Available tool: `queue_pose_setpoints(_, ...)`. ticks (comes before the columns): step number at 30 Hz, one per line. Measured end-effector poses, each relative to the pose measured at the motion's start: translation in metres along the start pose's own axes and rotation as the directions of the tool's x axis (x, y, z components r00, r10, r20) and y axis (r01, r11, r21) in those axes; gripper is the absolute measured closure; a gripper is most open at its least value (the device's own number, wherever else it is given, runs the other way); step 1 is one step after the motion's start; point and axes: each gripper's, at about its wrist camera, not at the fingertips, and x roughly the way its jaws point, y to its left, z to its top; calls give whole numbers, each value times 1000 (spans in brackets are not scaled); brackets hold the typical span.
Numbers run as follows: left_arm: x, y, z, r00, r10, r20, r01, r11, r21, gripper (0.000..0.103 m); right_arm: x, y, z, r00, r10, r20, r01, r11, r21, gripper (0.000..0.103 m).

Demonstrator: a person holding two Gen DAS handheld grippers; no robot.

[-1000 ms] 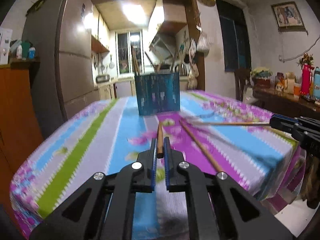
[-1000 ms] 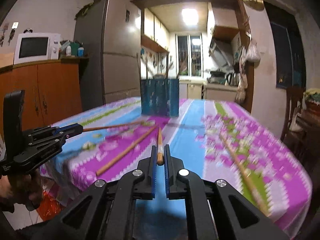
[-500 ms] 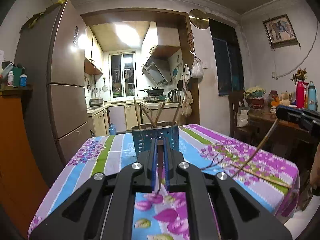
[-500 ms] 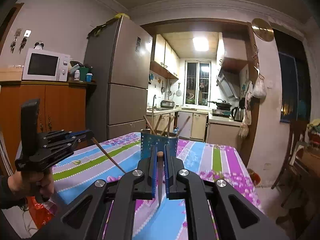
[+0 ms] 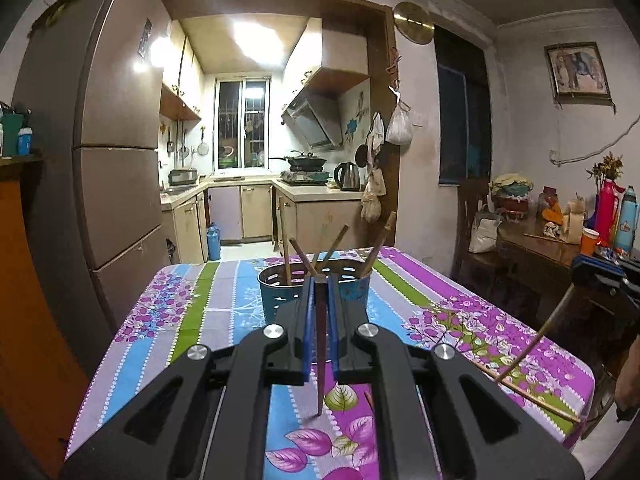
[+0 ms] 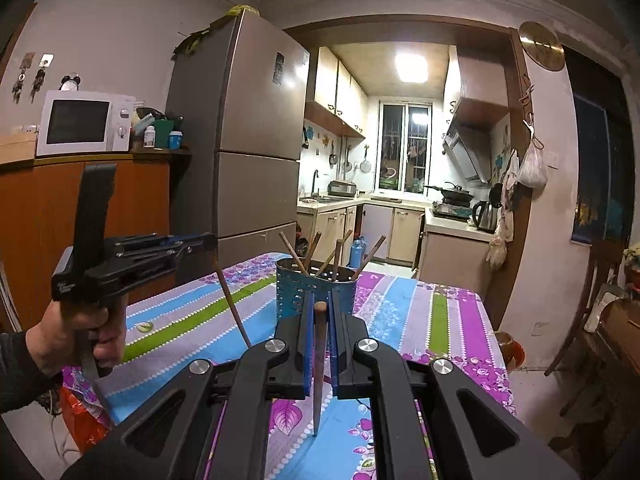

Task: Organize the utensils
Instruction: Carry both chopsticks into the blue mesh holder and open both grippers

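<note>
Left gripper [image 5: 320, 312] clamps dark chopstick [image 5: 320, 360], right gripper [image 6: 320, 328] clamps brown chopstick [image 6: 319, 364]; both tips point down above table [image 5: 192, 312], blue holder [image 5: 276, 292] near far edge

Holder [image 5: 316, 292] on the desk [image 5: 192, 312] toward its far end, chopsticks [image 5: 285, 246] standing in it, two more chopsticks [image 5: 536, 394] lying on the desk at the right edge, fridge [image 5: 116, 160] left of the desk, kitchen behind, sideboard [image 5: 536, 248] to the right.
</note>
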Motion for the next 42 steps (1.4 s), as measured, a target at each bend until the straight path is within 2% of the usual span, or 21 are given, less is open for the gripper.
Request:
queue_pose_setpoints(5,-2,7,6,1000,-1,5,1,1000,-16,98,2,0,8,1000,5,10,-5,1000,9,95)
queue_pose_setpoints(12,-7,19,47,998,32,49,-32,999,7,98,2,-15,47,998,5,62,-5,1000,13,95)
queue_pose_setpoints(22,-12,41,152,980,71,188,-66,997,-33,98,16,-50,173,980,-37,197,38,999,1,95)
queue_pose_setpoints(28,17,33,184,979,63,196,-62,998,-16,98,59,-61,222,975,-48,216,52,999,-11,95)
queue_pose_setpoints(34,53,29,177,989,43,138,-43,999,-2,98,119,-66,225,989,-20,148,17,1000,25,95)
queue_pose_setpoints(42,96,31,143,999,29,41,-29,1000,3,98,190,-51,180,999,50,13,-51,997,60,95)
